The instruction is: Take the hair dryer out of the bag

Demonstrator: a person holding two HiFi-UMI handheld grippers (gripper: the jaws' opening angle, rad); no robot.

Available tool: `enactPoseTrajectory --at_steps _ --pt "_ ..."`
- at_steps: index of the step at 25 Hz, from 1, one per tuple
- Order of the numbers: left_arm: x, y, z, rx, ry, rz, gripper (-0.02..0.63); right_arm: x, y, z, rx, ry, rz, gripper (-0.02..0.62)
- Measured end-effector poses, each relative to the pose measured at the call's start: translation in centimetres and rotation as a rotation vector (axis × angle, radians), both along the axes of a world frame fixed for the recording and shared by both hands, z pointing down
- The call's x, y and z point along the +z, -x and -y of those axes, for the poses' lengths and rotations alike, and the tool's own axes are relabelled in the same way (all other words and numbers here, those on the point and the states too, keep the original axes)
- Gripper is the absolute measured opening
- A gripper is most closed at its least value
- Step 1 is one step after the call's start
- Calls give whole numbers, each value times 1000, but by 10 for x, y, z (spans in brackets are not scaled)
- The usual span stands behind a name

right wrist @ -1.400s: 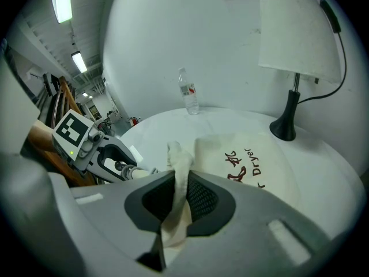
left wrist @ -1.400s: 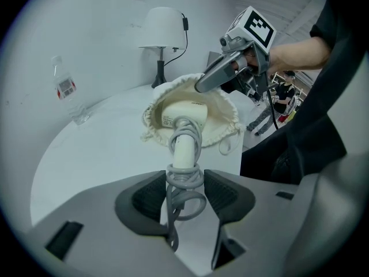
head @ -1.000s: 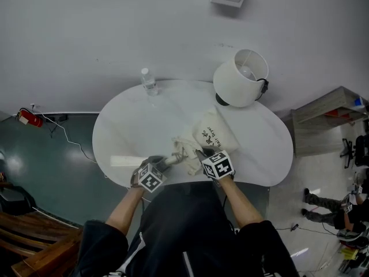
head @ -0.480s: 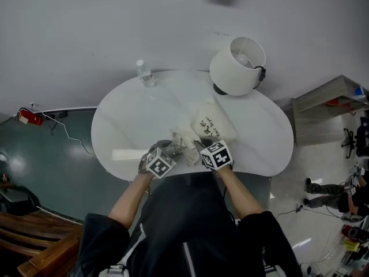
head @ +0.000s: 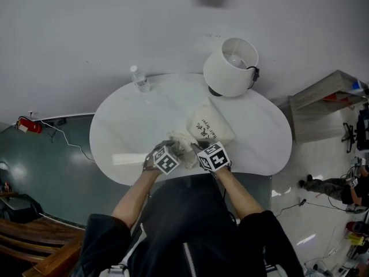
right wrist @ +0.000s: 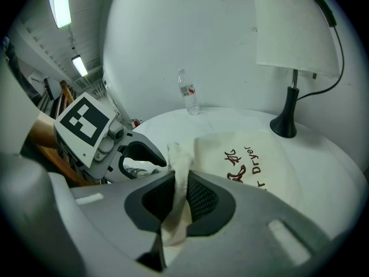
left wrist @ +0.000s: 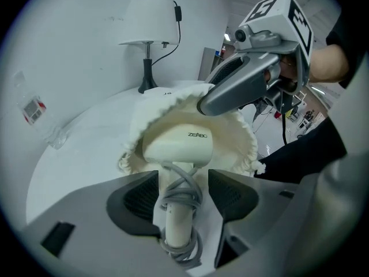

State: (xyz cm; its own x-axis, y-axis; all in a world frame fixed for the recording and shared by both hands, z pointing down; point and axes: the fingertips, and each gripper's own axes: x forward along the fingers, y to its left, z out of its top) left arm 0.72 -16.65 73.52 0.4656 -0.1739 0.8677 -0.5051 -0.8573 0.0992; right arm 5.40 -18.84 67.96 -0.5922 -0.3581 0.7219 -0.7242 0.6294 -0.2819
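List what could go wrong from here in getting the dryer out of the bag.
1. The left gripper has its jaws opening around the handle of the dryer, not pressing it; its head, in the mouth of the bag, could slip back.
2. The cord wound round the handle could snag on the jaws.
3. The right gripper pinches only a thin fold of bag, which may pull free.

A white oval table (head: 121,126) carries a white-shaded lamp (head: 230,68) near its far edge — a clear water bottle (head: 138,78) stands well apart to its left. On the dark floor at far left lies a small red object (head: 27,126), possibly a fire extinguisher
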Motion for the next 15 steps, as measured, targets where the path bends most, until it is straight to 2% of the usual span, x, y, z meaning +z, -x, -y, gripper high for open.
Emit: enactPoseTrajectory --at_steps 5,15 --pt "15 -9 -1 25 42 45 256 1 0 -1 2 4 2 28" --pt "35 -11 4 45 69 116 256 2 -1 -1 9 14 10 28"
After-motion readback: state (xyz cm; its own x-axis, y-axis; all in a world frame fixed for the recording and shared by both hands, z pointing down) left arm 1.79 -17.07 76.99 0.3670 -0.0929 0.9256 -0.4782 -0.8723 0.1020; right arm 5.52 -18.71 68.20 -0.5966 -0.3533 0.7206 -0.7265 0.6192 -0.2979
